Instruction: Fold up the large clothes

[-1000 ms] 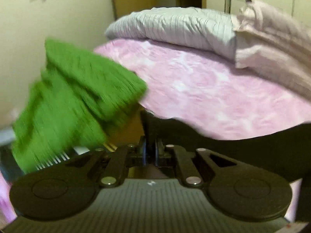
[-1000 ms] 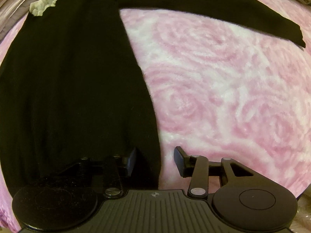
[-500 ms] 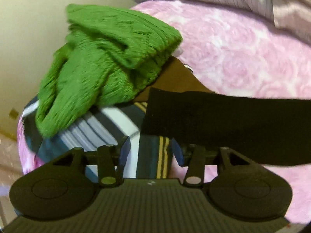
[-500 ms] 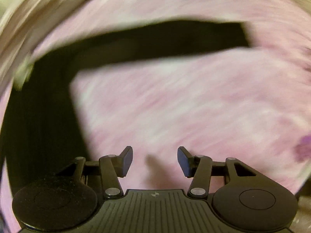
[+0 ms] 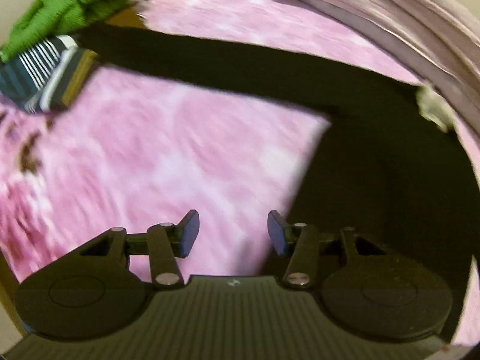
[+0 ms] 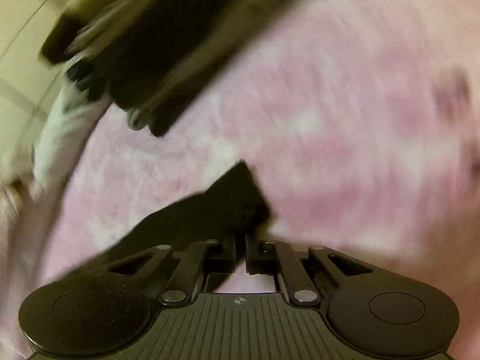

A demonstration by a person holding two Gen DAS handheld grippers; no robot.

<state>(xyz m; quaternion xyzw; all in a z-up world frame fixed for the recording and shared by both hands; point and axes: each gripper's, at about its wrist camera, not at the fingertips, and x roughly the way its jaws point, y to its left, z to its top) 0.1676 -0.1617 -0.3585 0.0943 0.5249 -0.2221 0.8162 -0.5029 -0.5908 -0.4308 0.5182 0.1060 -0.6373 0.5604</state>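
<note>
The left gripper [image 5: 232, 229] hangs above the bed with its jaws parted to a middling gap and opening; only the pink rose-patterned blanket [image 5: 156, 156] shows between its blue-faced fingers [image 5: 188, 232], and nothing is held. Just to the right of that gripper lies the body of the black garment [image 5: 390, 186], spread flat on the blanket, its near edge running up and away from the right finger. From the body one long black sleeve [image 5: 228, 63] stretches flat across the blanket toward the upper left of the left wrist view. A small pale frill [image 5: 432, 106] sits at the garment's far right edge, beside a stack of pale folded bedding [image 5: 390, 9] along the upper right. At the sleeve's far end, in the upper left, lies a striped folded cloth [image 5: 45, 72] with a green knitted piece [image 5: 69, 3] resting on top of it. The right gripper [image 6: 240, 240] has its jaws brought fully together, clamped on a corner of black cloth [image 6: 228, 198], which rises as a dark point just ahead of the fingertips and trails off to the lower left over the pink blanket [image 6: 345, 105]. Whether this cloth is the other sleeve of the same garment cannot be told from this blurred view. Farther off, in the upper left of the right wrist view, a dark heap of things [image 6: 156, 45] sits at the bed's edge, too smeared to name, with pale floor tiles [image 6: 21, 54] beyond it.
</note>
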